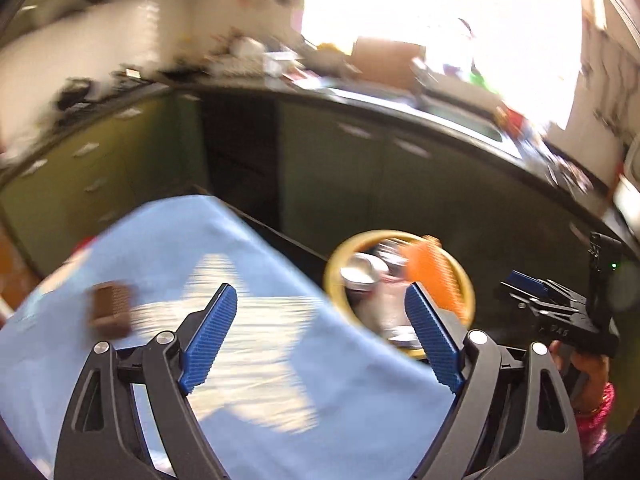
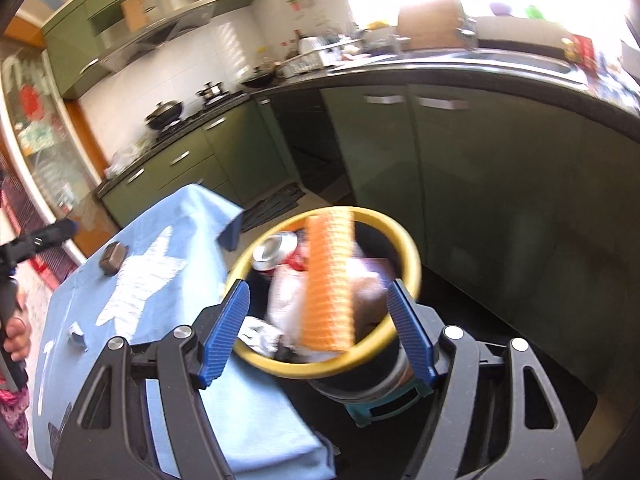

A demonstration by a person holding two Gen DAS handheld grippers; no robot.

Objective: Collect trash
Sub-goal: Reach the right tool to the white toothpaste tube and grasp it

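We are holding the left gripper point(image 1: 320, 334) spread wide and empty, so the orange wafer point(image 2: 329, 278) is dropping into the yellow-rimmed bin point(image 2: 404, 242). Our right gripper point(image 2: 318, 334) is hanging open over it, gripping nothing. A brown wafer point(image 2: 113, 257) is waiting on the blue cloth point(image 2: 168, 216).

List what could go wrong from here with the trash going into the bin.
1. The orange ridged piece is blurred in mid-air over the yellow-rimmed bin, held by neither gripper; it may hit the rim and bounce out.
2. The bin already looks full, with a can near the top, so items may spill.
3. The brown piece remains on the blue cloth.
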